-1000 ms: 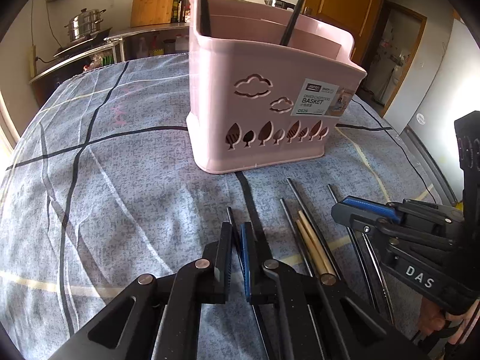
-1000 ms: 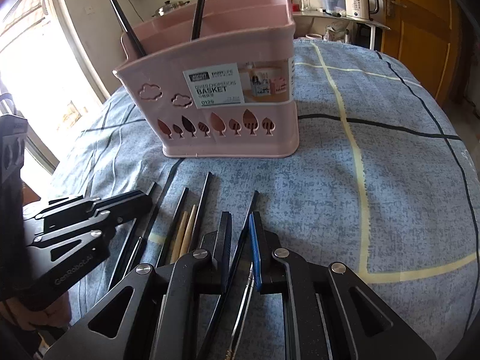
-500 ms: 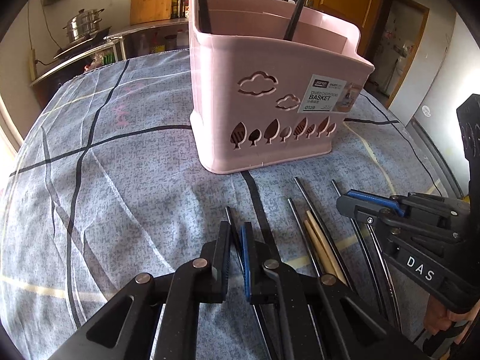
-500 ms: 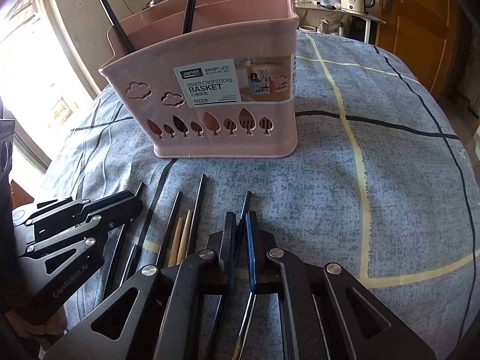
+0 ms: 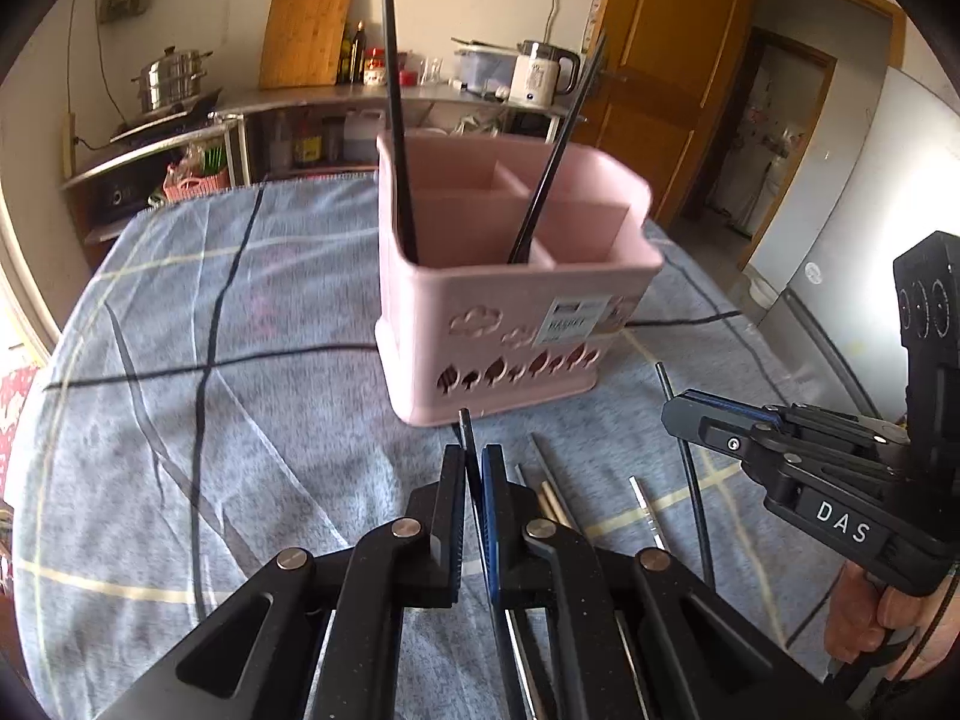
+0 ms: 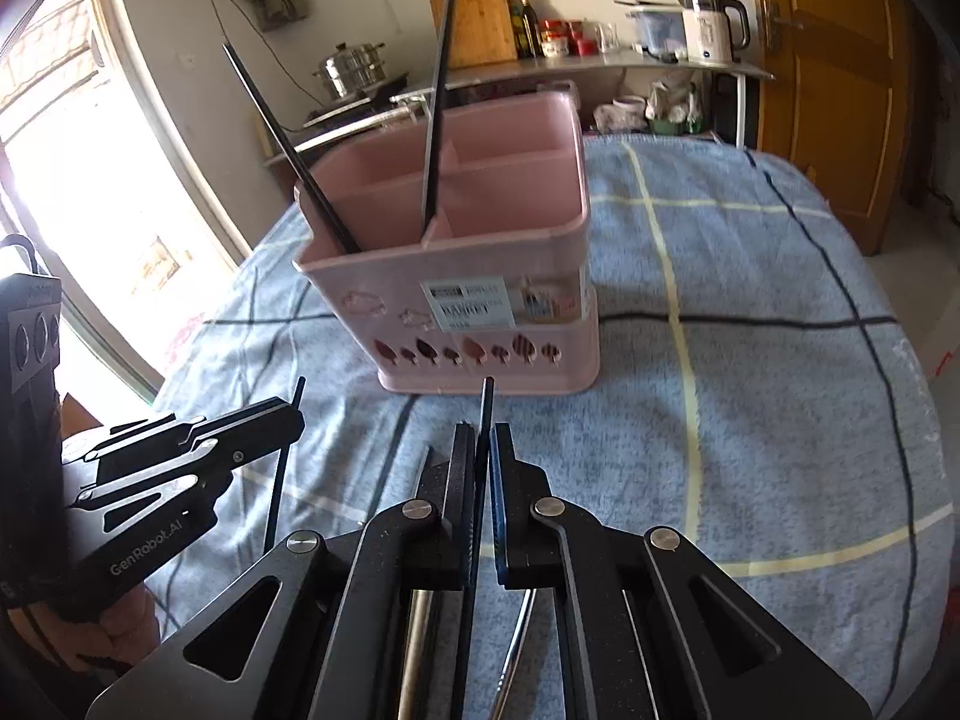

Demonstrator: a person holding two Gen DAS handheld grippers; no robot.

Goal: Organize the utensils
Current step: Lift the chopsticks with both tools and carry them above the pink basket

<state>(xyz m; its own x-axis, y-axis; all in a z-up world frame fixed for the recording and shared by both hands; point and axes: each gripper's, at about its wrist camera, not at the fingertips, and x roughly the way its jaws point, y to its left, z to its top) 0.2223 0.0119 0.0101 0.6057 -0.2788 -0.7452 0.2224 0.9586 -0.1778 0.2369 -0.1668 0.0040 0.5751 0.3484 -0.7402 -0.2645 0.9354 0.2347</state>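
Each gripper clamps one black chopstick in front of the pink basket.

In the left wrist view the left gripper sits at lower centre, its jaws closed to a narrow slit on a black chopstick whose tip pokes up just past the fingertips, toward the base of the pink basket at centre frame. The right gripper enters from the right edge, gripping a thin black chopstick that runs down the frame below it. Loose utensils lie on the blue checked cloth just right of the left fingers. In the right wrist view the right gripper is pinched tight on its chopstick, the tip rising toward the basket above. Two black chopsticks stand leaning in the basket's near compartments.
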